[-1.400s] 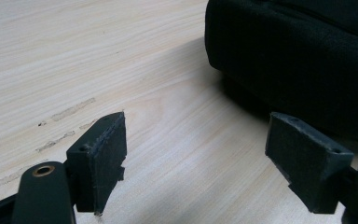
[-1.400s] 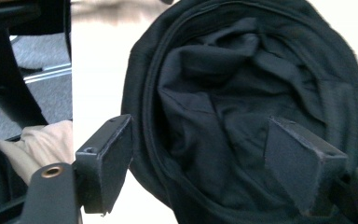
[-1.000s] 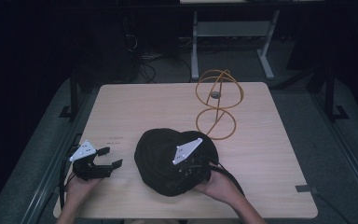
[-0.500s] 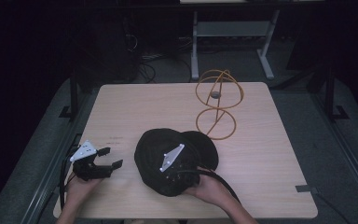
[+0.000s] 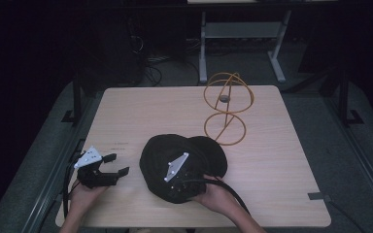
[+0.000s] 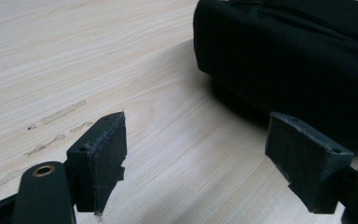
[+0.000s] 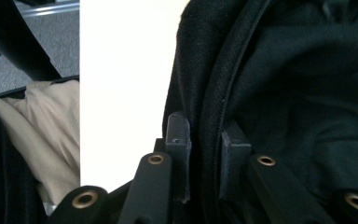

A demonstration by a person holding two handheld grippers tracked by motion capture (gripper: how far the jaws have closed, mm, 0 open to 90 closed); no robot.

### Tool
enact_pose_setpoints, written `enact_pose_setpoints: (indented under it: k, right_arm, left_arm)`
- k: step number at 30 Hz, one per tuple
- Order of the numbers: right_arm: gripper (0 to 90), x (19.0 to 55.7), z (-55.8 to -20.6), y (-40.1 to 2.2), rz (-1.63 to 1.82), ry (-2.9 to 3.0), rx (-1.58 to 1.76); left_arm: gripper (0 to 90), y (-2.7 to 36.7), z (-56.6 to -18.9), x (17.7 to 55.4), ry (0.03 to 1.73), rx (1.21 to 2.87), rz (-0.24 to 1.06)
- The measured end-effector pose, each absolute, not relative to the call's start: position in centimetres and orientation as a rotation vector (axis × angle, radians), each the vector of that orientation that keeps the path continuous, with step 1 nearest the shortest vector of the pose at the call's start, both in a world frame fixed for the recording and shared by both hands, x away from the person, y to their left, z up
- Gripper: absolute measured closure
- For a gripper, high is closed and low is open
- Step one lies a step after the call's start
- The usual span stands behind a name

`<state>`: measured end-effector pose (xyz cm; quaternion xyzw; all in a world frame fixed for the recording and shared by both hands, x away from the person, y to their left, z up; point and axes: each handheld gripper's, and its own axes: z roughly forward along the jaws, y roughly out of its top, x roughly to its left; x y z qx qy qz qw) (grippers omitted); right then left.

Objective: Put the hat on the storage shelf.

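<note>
A black fabric hat (image 5: 160, 150) lies on the near middle of the wooden table (image 5: 150, 111), its brim (image 5: 216, 155) pointing right. My right gripper (image 5: 171, 187) rests over the hat's near side. In the right gripper view, my right gripper (image 7: 204, 158) is shut on the hat's piped edge (image 7: 214, 102). My left gripper (image 5: 118, 164) sits on the table to the left of the hat, open and holding nothing. In the left gripper view, my left gripper (image 6: 196, 154) has its jaws wide apart, with the hat's side (image 6: 298, 56) a short way ahead.
An orange wire stand (image 5: 228, 104) with two rings stands upright just behind and to the right of the hat. A metal frame leg (image 5: 203, 43) rises beyond the table's far edge. The table's near edge runs close under both hands.
My right gripper has moved left and toward the near edge across the hat, and the hat's cloth has shifted with it. The left gripper has stayed put.
</note>
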<state>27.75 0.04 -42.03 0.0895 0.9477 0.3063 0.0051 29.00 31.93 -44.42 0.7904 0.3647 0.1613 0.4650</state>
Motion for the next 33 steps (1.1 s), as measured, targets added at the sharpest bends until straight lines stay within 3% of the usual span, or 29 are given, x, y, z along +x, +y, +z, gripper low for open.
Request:
enact_pose_setpoints:
  k: [24,33]
  right_arm:
    - [77.0,28.8,-33.3,-5.3,1.291,2.781,0.365]
    - [76.9,29.9,-31.9,-5.8,1.323,2.77,0.387]
  left_arm:
    - [19.8,27.7,-42.3,28.3,0.714,1.88,0.301]
    - [18.5,25.0,-40.3,28.5,0.605,1.881,0.288]
